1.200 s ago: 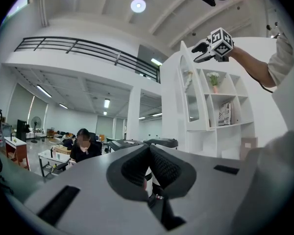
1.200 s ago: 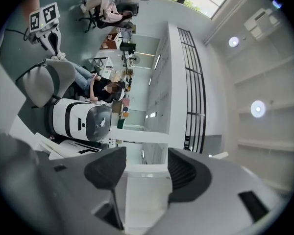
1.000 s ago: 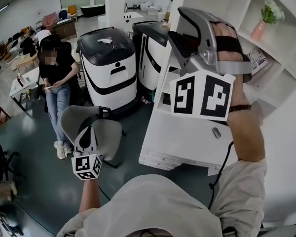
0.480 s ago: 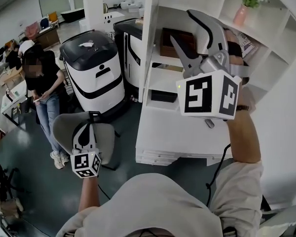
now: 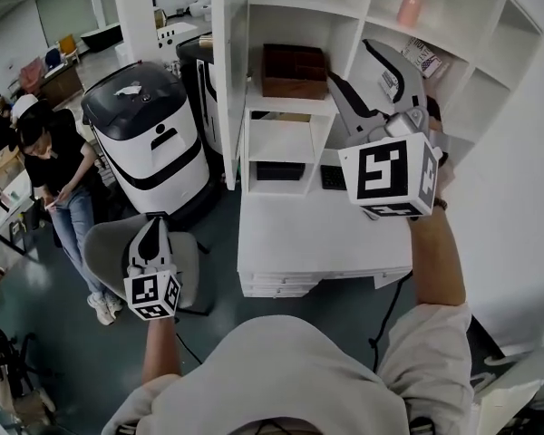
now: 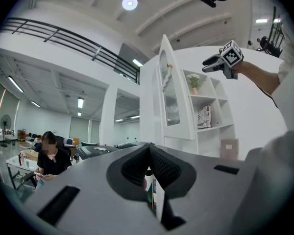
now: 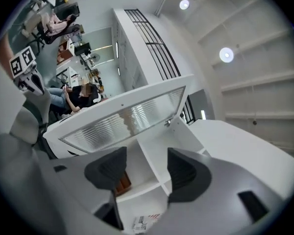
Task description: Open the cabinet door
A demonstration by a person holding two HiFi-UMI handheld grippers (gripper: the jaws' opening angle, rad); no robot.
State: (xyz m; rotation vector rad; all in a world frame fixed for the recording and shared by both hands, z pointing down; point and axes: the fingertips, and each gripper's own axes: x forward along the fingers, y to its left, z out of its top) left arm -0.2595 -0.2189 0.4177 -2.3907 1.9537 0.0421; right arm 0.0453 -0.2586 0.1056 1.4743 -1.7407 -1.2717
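Your right gripper (image 5: pixel 363 75) is released, jaws apart and empty, near the cabinet (image 5: pixel 295 107) shelves. The cabinet door (image 5: pixel 228 80) stands upright at the cabinet's left edge, swung out toward you. Your left gripper (image 5: pixel 150 236) is clenched, low left.

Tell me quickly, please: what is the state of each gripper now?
Left gripper: closed, holding nothing.
Right gripper: open, empty, pointing toward the cabinet door.

White glass-paned cabinet door (image 6: pixel 175 99); upright; swung wide open.
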